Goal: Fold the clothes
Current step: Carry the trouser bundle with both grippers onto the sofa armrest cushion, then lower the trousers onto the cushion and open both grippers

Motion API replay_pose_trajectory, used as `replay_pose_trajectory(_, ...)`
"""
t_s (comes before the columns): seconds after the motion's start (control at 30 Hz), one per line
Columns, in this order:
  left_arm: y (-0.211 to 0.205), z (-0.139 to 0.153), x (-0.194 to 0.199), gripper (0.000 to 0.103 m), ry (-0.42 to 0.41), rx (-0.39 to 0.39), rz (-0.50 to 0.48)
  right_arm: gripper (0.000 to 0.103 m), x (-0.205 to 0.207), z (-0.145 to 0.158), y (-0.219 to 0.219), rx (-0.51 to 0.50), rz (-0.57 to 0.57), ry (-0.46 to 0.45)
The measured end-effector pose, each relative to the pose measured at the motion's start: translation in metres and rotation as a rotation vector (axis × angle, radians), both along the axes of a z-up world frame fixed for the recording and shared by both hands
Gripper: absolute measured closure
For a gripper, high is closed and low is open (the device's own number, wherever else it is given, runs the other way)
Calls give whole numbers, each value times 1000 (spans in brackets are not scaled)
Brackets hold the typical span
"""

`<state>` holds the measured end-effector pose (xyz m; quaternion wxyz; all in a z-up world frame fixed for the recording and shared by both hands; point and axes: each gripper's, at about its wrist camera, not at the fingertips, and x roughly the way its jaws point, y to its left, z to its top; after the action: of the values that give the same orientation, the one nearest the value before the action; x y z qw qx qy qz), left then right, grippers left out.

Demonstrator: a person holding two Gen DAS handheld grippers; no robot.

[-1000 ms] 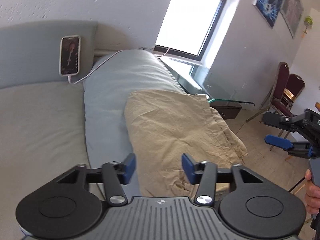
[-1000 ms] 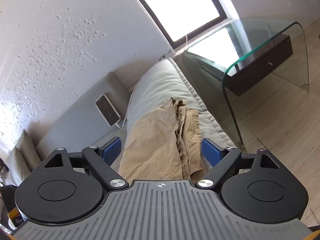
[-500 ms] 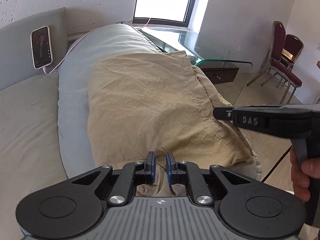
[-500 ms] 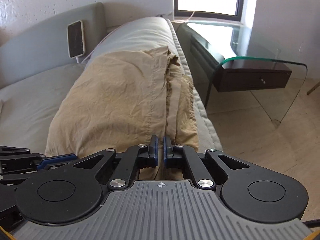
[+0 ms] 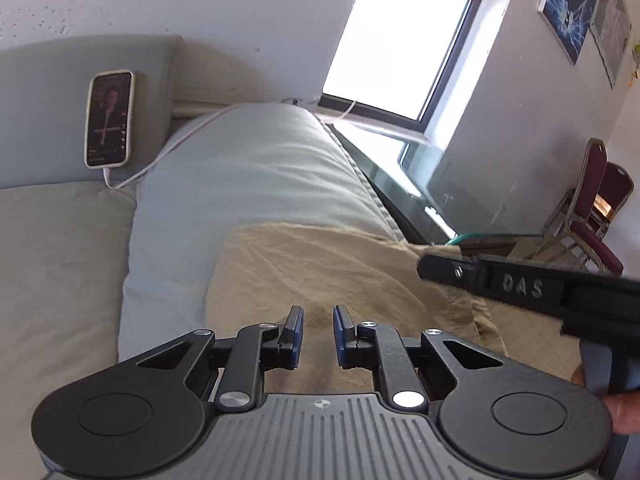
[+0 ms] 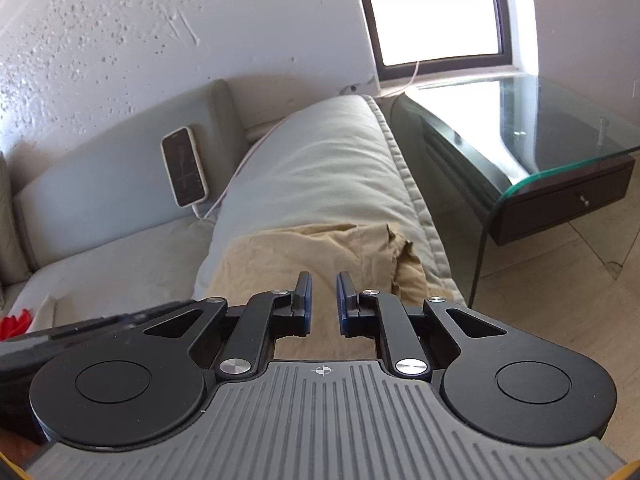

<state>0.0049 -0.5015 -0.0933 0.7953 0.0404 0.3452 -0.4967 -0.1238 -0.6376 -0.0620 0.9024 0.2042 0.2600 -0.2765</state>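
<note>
A tan garment (image 5: 320, 264) lies over the grey sofa armrest (image 5: 248, 168); its far edge (image 6: 360, 232) looks layered and rumpled. My left gripper (image 5: 318, 316) is low over the garment. Its jaws are closing to a narrow gap with tan cloth between the pads. My right gripper (image 6: 323, 284) sits beside it on the right, above the same garment (image 6: 280, 252). Its jaws are opening slightly, and cloth shows flat in the gap. The right gripper's black housing (image 5: 520, 286) crosses the left wrist view.
A phone (image 5: 108, 118) on a white cable leans on the sofa back. A glass side table (image 6: 540, 128) with a dark drawer stands right of the armrest. Maroon chairs (image 5: 592, 208) stand by the far wall. Something red (image 6: 14, 320) lies on the seat at the left.
Both grippers went from open to nearly shut at the garment's near edge, then travelled forward along the armrest. The right jaws have since parted a little. The garment now reaches less far.
</note>
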Motion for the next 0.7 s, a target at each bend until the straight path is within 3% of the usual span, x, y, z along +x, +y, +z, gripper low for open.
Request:
replay_pose_trajectory(0.1,-13,-17,-3,90,-37,40,-21,88,25,-14,-21,-4,-18,28)
replay_pose_trajectory(0.23,-24,-28,-2,90,-52,82,-40,103,45,-52,-50,35,-74,152)
replay_pose_trajectory(0.37,-12,-9,-10,89,-97,74,-49,103,32,-48,-59,140,-109,83)
replay_pose_trajectory(0.53,41,21,-47,84,-85,3,-82,87,-23,-7,-30,190,-89,-36)
replay_pose_trajectory(0.63,67,20,-76,83,-107,27,-87,67,-55,1,0,201,-29,18)
replay_pose_trajectory(0.7,73,10,-91,83,-124,70,-83,66,-72,-2,24,185,-19,54)
